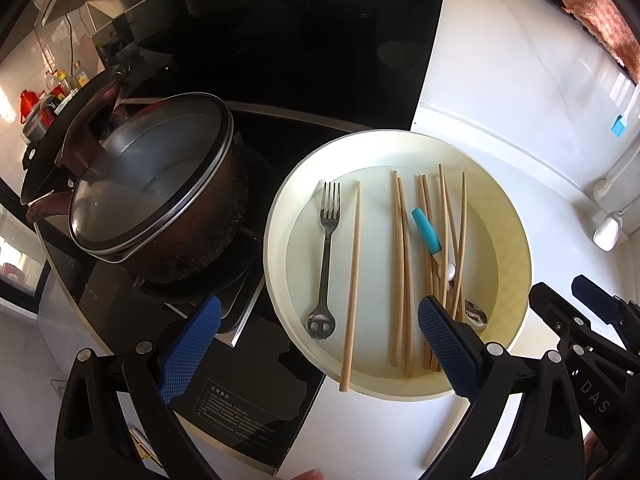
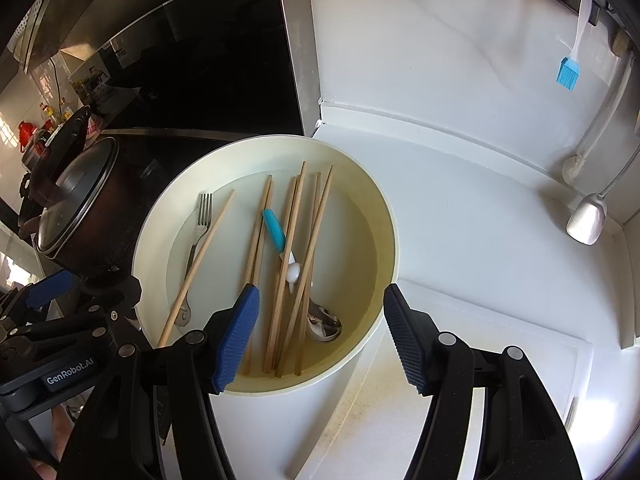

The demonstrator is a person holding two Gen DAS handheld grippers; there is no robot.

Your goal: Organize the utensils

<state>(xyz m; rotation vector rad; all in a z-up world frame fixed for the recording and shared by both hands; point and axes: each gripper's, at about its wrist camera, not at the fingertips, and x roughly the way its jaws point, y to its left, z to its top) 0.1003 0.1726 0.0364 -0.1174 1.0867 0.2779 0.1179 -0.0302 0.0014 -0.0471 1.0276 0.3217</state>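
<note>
Here we go: a round cream basin [image 1: 276, 240] sits on the white counter [image 1: 520, 160], lower centre of the left view, and it's loaded. A steel fork [image 1: 329, 252] lies at its left, tines pointing up the frame, with one wooden chopstick [image 1: 352, 280] just beside it on the right. Further right a loose bunch of chopsticks [image 1: 402, 272] crosses over a spoon with a blue handle [image 1: 426, 230], whose steel bowl [image 2: 326, 326] rests at the bottom of the basin in the right view. Chopsticks are pale brown and slender; the single one pokes out over the near rim.

Up and left of the basin stands a dark pot [image 1: 180, 232] with a glass lid [image 1: 148, 176] on the black stove [image 1: 256, 380].

Now the tools. The left tool [image 1: 320, 344] hangs above the basin's near edge with its blue pads spread wide, nothing between them but air; fork and single chopstick show in the gap. The right tool [image 2: 320, 344] is likewise parted and empty, poised over the basin's lower right rim, the chopstick bunch and spoon bowl just ahead of its left pad [image 2: 236, 340]

At the upper right of the right view, a blue brush [image 2: 567, 72] hangs on the wall
</note>
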